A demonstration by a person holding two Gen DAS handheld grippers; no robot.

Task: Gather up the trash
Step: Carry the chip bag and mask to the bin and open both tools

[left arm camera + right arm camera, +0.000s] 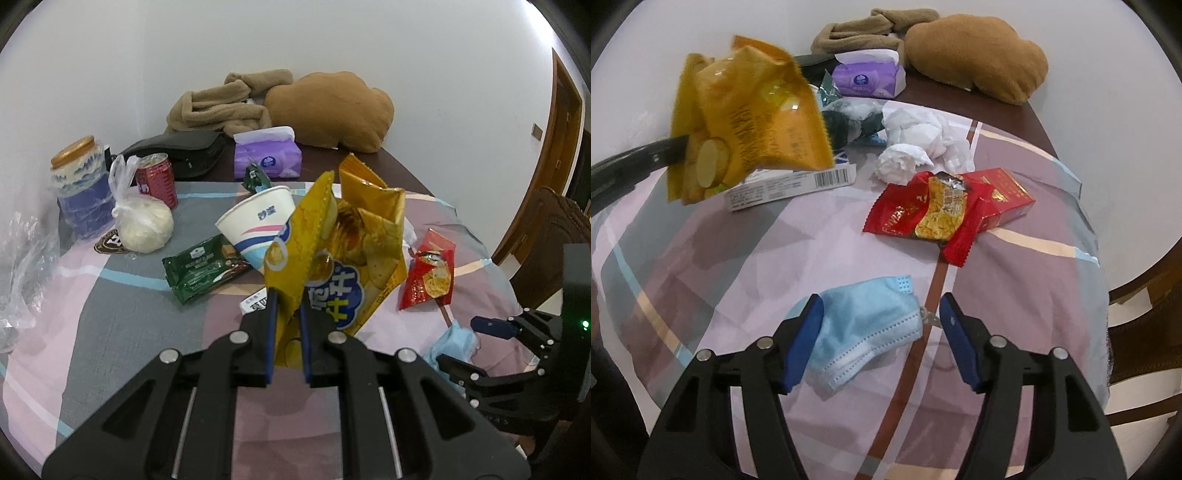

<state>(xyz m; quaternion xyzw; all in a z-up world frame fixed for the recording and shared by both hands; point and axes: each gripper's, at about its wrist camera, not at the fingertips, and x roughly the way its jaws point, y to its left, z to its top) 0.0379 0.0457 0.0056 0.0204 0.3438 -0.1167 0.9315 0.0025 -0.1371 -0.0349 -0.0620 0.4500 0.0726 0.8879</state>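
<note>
Beside the red wrapper [925, 212], right gripper [881, 332] is straddling, jaws spread, a soft, light mask [860, 328]; left gripper [286, 321] is pinching a crinkly chip bag [332, 254].

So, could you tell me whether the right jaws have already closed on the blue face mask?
No, the right gripper stands open around the face mask, its pads not pressing it.

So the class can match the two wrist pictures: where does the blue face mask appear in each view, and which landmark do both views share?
Left wrist view: the blue face mask is at lower right, lying beside the right claw.
Right wrist view: the mask lies low in the centre on the cloth, between the right claw's open jaws.
Shared landmark: the purple tissue pack, near the table's far edge.
</note>
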